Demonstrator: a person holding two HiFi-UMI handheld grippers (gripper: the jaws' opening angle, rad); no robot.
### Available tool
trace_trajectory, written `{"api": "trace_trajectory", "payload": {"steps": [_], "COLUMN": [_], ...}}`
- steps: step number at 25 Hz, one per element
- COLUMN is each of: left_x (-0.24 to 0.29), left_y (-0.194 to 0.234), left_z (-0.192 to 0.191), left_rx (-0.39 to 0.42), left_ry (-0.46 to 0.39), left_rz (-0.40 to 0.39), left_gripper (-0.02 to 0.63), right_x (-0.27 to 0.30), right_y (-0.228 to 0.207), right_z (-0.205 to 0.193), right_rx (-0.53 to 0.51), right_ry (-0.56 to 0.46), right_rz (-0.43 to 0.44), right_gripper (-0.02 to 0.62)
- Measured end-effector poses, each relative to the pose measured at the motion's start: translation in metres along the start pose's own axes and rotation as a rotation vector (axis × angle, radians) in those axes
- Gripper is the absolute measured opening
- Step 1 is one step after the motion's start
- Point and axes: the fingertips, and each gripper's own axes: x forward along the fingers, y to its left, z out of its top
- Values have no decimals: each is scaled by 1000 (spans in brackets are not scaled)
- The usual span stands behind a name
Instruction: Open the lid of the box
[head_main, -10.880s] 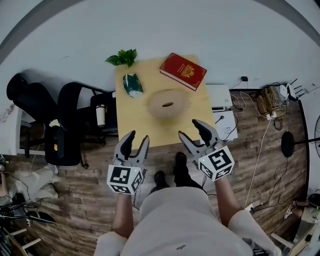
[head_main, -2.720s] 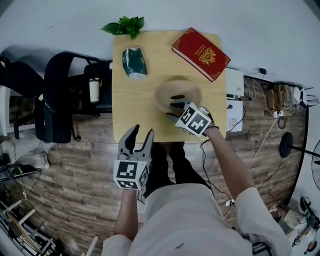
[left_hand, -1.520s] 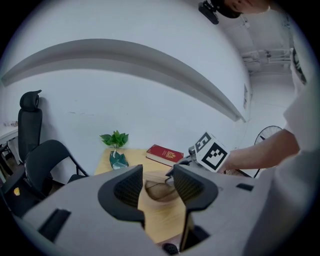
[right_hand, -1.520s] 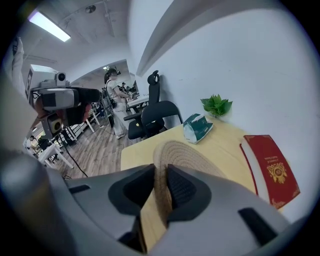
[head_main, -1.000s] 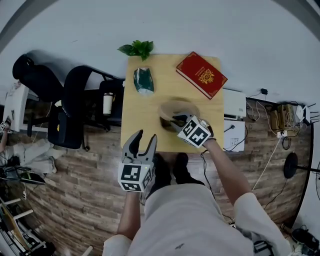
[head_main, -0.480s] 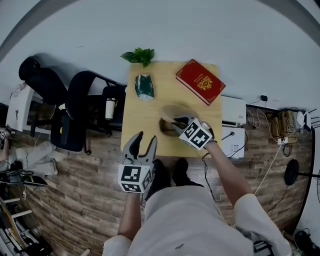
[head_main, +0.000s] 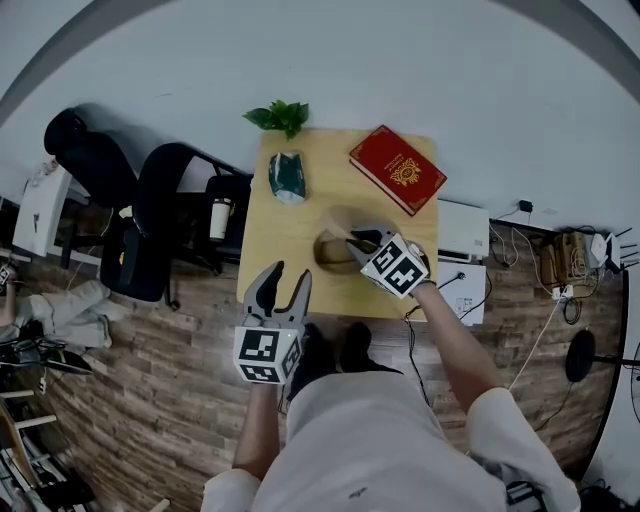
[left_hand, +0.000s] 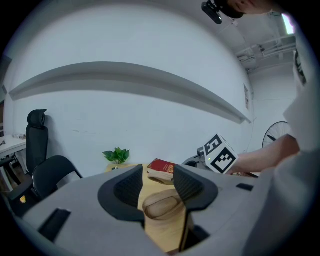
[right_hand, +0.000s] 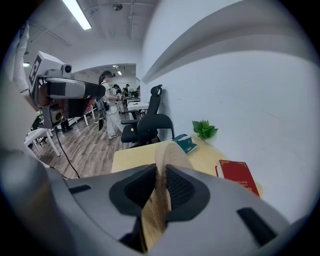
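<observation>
A round wooden box (head_main: 331, 252) stands near the front of the light wooden table (head_main: 275, 245). Its lid (head_main: 343, 221) is tilted up off the box, and the dark inside shows beneath it. My right gripper (head_main: 359, 240) is shut on the lid's near rim. In the right gripper view the lid's (right_hand: 168, 153) edge is pinched between the right gripper's (right_hand: 161, 172) pads. My left gripper (head_main: 284, 279) hangs open in front of the table, apart from the box. Past the left gripper's (left_hand: 157, 176) spread jaws I see the box (left_hand: 162, 205) and the raised lid (left_hand: 161, 176).
A red book (head_main: 397, 168) lies at the table's far right. A green pack (head_main: 286, 176) and a small plant (head_main: 280, 116) are at the far left. Black office chairs (head_main: 155, 225) stand left of the table. A white unit (head_main: 462, 230) and cables sit to its right.
The right gripper has lifted the lid a little higher off the box, so more of the dark inside shows. The left gripper has stayed open in front of the table.
</observation>
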Motion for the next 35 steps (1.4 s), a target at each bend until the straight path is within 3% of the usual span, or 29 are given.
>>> {"api": "trace_trajectory", "payload": {"steps": [8, 24, 35], "left_x": [5, 31, 37], "left_y": [-13, -36, -49], "left_z": [9, 37, 50], "left_rx": [12, 50, 64], "left_ry": [-25, -66, -99], "left_rz": [-8, -69, -104], "left_gripper": [172, 172, 172], "right_x": [-37, -131, -188], "right_y": [-13, -44, -44], "right_z": [21, 50, 63], "right_rx": [3, 154, 262], "right_ry": [-83, -296, -510], "right_rz": [-43, -144, -156], "right_gripper": [63, 64, 66]}}
